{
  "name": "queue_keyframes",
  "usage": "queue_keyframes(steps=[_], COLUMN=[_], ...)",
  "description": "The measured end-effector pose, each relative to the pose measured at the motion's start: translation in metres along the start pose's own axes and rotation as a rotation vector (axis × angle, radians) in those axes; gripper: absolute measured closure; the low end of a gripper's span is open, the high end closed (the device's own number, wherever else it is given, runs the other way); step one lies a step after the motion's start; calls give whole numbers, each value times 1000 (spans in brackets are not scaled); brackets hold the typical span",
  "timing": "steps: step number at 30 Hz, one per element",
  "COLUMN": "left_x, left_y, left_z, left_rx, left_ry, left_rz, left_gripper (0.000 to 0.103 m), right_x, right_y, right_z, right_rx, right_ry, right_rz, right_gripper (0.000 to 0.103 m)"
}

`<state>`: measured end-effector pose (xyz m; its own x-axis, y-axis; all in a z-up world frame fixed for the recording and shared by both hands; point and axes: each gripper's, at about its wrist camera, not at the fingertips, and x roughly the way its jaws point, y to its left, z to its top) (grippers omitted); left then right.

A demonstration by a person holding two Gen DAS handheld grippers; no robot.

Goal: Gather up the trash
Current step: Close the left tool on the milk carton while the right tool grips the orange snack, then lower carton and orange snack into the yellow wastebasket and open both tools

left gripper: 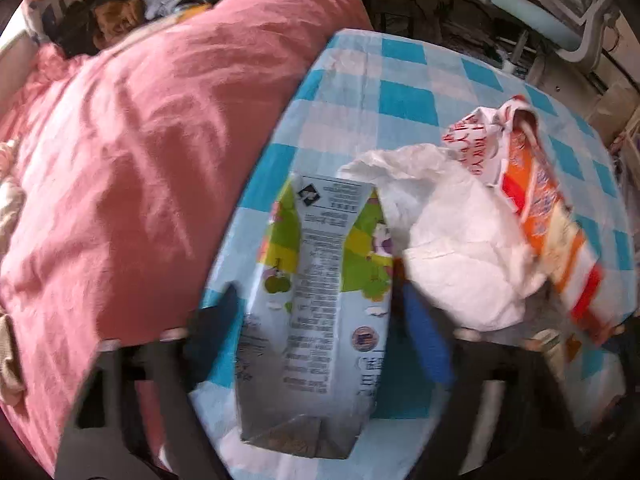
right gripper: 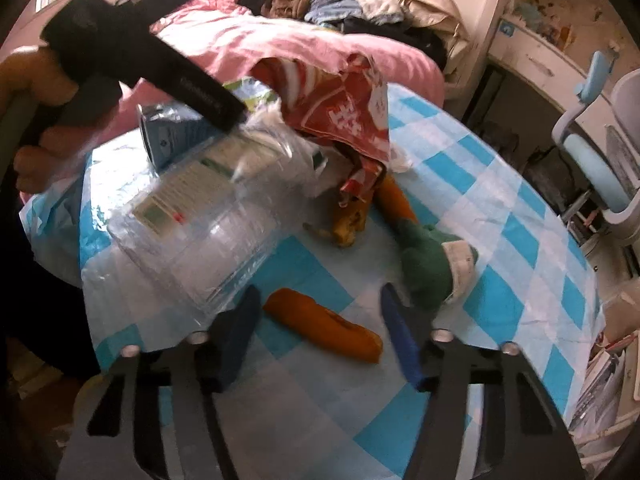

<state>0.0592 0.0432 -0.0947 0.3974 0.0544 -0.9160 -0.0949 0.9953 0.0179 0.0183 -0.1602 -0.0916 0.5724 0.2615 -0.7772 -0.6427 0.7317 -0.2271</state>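
L tool (left gripper: 316, 288) straddles the juice carton (left gripper: 320, 300) lying on the checked desk (left gripper: 404, 100), jaws apart w/ right pad touching it. R tool (right gripper: 316, 304) gapes over an orange peel (right gripper: 324, 326), not gripping.

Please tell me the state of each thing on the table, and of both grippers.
carton: lying flat, dented.
left gripper: open, fingers either side of the carton.
right gripper: open, over the orange piece.
orange piece: lying flat, free.
clear bottle: on its side.
white bag: crumpled.
red bag: crumpled, on the pile.
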Motion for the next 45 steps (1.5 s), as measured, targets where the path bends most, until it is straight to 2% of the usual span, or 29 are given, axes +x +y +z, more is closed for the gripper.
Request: queue_keyframes(steps=[1, 2, 4, 5, 10, 20, 26, 31, 37, 43, 44, 45], left_x=[0, -1, -3, -6, -26, -67, -92, -101, -103, -106, -107, -108], left_y=[1, 1, 0, 2, 16, 29, 28, 21, 5, -6, -8, -10], left_z=[0, -1, -4, -6, -20, -64, -111, -149, -181, -212, -215, -219], left_rx=[-6, 0, 10, 6, -44, -83, -92, -87, -44, -3, 8, 17], left_ry=[9, 6, 0, -2, -26, -105, -142, -148, -135, -123, -124, -124], left_rz=[-13, -4, 0, -9, -50, -118, -177, -213, -239, -236, -233, -232], left_gripper=[42, 42, 42, 42, 42, 42, 42, 42, 42, 42, 42, 42], right_x=[0, 0, -1, -2, -17, -66, -105, -127, -125, -117, -117, -118], right_y=[-1, -2, -2, -3, -13, -16, 9, 40, 65, 91, 95, 98], right_z=[1, 1, 0, -2, -12, -30, -39, -62, -77, -90, -91, -94], right_rx=[13, 20, 31, 39, 118, 308, 330, 387, 452, 459, 454, 455], right_ry=[6, 15, 27, 34, 32, -85, -195, -269, -265, -192, -178, -168], right_rz=[11, 15, 10, 10, 20, 107, 163, 244, 324, 361, 352, 344], right_gripper=[56, 65, 70, 78, 80, 81, 81, 81, 81, 79, 78, 72])
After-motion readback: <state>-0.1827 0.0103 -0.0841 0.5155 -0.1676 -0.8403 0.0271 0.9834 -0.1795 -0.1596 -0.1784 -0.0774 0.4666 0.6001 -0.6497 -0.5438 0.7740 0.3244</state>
